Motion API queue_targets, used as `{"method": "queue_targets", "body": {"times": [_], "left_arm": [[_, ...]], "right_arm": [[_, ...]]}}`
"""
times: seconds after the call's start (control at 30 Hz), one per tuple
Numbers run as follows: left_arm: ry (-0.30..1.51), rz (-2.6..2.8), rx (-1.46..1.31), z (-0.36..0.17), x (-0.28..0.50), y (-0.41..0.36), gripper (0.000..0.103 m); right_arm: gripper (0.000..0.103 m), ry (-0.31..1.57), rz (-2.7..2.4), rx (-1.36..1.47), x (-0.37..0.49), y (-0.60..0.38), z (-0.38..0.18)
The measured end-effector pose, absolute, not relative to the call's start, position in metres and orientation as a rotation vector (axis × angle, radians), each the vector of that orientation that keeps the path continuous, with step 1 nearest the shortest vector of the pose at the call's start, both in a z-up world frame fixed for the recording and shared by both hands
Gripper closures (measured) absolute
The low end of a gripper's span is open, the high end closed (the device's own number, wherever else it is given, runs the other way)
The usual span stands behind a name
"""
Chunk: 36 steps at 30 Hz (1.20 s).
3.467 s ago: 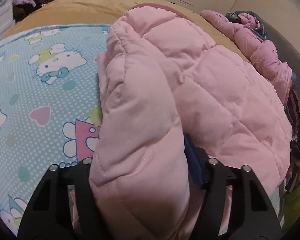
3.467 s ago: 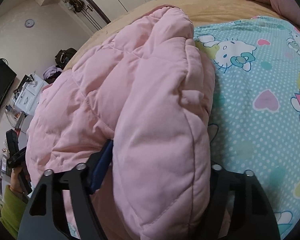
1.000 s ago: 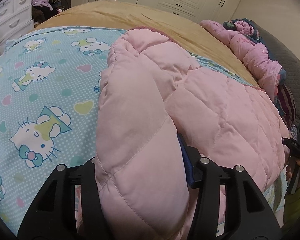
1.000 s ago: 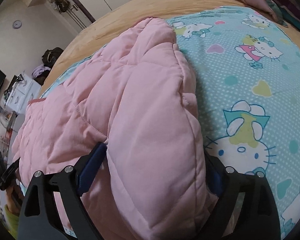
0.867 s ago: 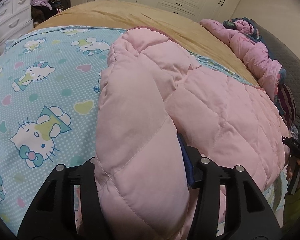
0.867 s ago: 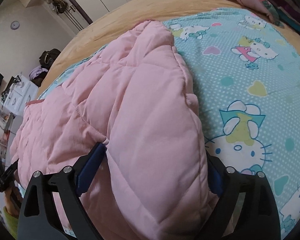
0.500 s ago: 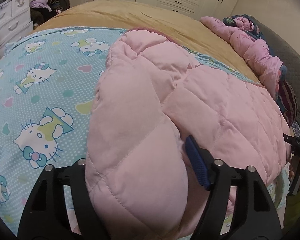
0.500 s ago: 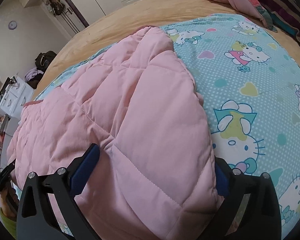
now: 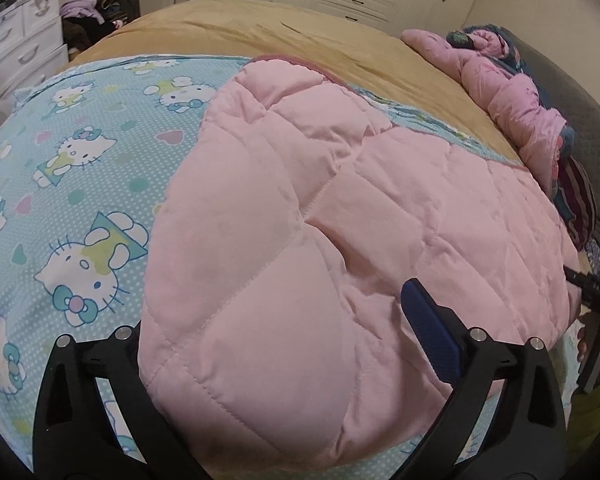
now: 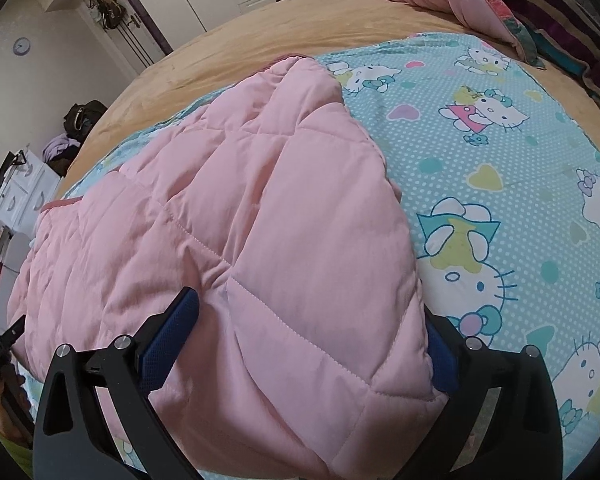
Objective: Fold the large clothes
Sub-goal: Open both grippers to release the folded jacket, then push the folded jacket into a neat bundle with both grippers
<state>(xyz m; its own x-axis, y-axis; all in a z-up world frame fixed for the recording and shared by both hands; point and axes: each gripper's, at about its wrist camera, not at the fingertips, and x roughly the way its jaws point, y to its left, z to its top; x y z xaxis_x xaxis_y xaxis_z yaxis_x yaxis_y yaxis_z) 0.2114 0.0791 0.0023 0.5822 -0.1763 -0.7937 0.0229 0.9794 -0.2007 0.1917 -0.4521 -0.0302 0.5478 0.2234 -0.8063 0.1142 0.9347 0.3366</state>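
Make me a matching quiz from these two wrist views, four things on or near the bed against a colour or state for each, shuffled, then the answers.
Things:
1. quilted padded jacket
2. cartoon-cat bed sheet
3. plain blanket under that sheet
4. left gripper

Colour or state:
A. tan
B. jaws spread wide around the jacket's folded edge
C. pale pink
D. light blue with white dots

Pairs: 1-C, 2-D, 3-A, 4-B

One pink quilt (image 9: 340, 216), perhaps folded.
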Motion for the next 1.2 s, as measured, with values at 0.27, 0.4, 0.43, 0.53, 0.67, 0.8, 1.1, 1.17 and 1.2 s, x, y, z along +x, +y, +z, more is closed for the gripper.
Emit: {"method": "queue_targets", "body": {"times": [0.27, 0.4, 0.43, 0.53, 0.67, 0.8, 1.1, 1.17, 1.2], "left_arm": [[0.922, -0.109, -0.199, 0.013, 0.204, 0.077, 0.009], [0.905, -0.112, -0.272, 0.021, 0.202, 0.084, 0.009], [0.903, -0.091, -0.253, 0.024, 0.202, 0.083, 0.009], [0.836, 0.076, -0.033, 0.039, 0.196, 0.071, 0.009], [0.809, 0.032, -0.077, 0.057, 0.189, 0.072, 0.009], [0.774, 0.01, -0.089, 0.067, 0.176, 0.067, 0.009], [0.687, -0.032, -0.08, 0.087, 0.134, 0.051, 0.009], [0.672, -0.036, -0.076, 0.09, 0.124, 0.047, 0.009], [0.663, -0.04, -0.073, 0.093, 0.119, 0.045, 0.009]], "right_arm": [[0.004, 0.97, 0.047, 0.321, 0.183, -0.456, -0.025], [0.004, 0.938, 0.035, 0.316, 0.176, -0.463, -0.021], [0.004, 0.931, 0.033, 0.316, 0.175, -0.465, -0.02], [0.004, 0.911, 0.036, 0.315, 0.17, -0.469, -0.015], [0.004, 0.871, 0.039, 0.309, 0.16, -0.47, -0.002], [0.004, 0.797, 0.045, 0.283, 0.141, -0.465, 0.02], [0.004, 0.631, 0.106, 0.188, 0.086, -0.437, 0.075], [0.004, 0.607, 0.128, 0.173, 0.075, -0.429, 0.084], [0.004, 0.601, 0.135, 0.168, 0.07, -0.425, 0.087]]}}
